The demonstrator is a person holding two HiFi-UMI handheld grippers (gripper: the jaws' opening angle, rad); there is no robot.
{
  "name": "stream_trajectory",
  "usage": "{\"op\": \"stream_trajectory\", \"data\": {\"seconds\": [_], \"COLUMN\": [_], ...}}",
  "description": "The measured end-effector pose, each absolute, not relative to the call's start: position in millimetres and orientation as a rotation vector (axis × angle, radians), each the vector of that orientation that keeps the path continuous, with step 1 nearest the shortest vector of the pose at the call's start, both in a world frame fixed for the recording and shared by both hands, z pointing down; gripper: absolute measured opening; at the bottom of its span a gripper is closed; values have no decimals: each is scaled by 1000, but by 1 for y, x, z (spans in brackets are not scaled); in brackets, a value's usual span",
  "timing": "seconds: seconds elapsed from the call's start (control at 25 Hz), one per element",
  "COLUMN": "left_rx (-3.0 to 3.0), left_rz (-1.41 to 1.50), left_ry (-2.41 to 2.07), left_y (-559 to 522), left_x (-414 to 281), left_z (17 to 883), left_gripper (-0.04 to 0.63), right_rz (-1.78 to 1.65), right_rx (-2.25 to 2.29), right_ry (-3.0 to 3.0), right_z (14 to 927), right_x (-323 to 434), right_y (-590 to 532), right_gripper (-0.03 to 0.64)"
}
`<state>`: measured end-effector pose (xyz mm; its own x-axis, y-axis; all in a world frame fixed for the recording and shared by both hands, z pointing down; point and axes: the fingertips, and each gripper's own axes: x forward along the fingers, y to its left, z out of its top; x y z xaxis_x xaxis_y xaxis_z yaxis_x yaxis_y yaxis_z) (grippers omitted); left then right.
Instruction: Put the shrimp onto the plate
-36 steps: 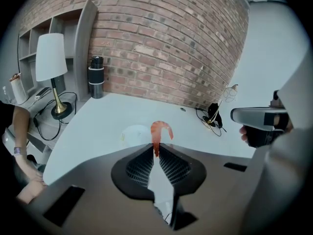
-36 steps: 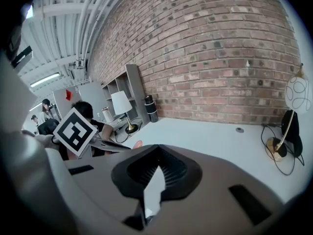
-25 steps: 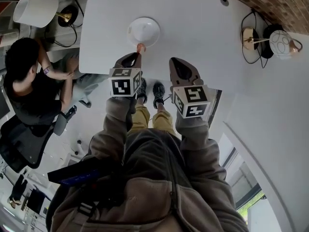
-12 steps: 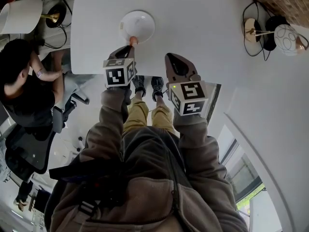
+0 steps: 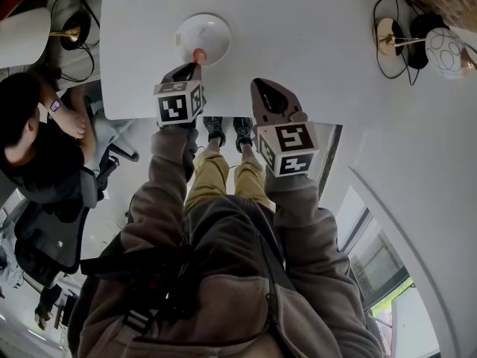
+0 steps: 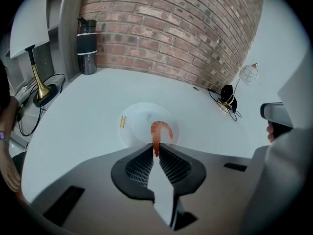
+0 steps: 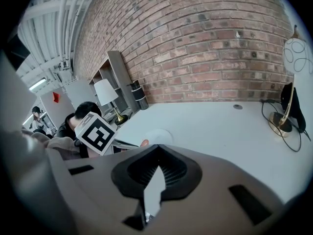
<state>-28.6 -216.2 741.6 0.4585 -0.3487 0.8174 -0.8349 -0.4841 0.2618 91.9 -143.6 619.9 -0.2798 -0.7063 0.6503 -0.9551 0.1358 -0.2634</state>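
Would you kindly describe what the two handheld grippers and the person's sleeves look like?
The left gripper and right gripper have taupe bodies tapering to a point, with black ribbed pads inside. Each carries a white cube printed with black square markers. Both sleeves are greyish-brown jacket fabric.
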Motion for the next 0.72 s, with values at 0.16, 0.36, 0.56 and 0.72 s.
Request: {"op": "stream_trajectory", "data": {"seconds": [0.16, 0.36, 0.56, 0.72], "left_rx": [2052, 2077, 2065, 2064], "left_rz": [955, 982, 1014, 1039], "left_ry": [-998, -986, -984, -974], "left_y": [-228, -242, -251, -255], "left_x": [-24, -17, -12, -9], "left_z": [744, 753, 759, 764], "left_gripper": [38, 38, 38, 38], "right_rz": [929, 951, 966, 973], "right_rx": [1594, 1603, 1619, 1631], "right_ry": [-2051, -2035, -2020, -2009], "right_z": [623, 628, 631, 633], "right_x": [93, 92, 97, 98], "right_y": [-141, -135, -131, -130], "right_gripper": [2, 2, 2, 2]}}
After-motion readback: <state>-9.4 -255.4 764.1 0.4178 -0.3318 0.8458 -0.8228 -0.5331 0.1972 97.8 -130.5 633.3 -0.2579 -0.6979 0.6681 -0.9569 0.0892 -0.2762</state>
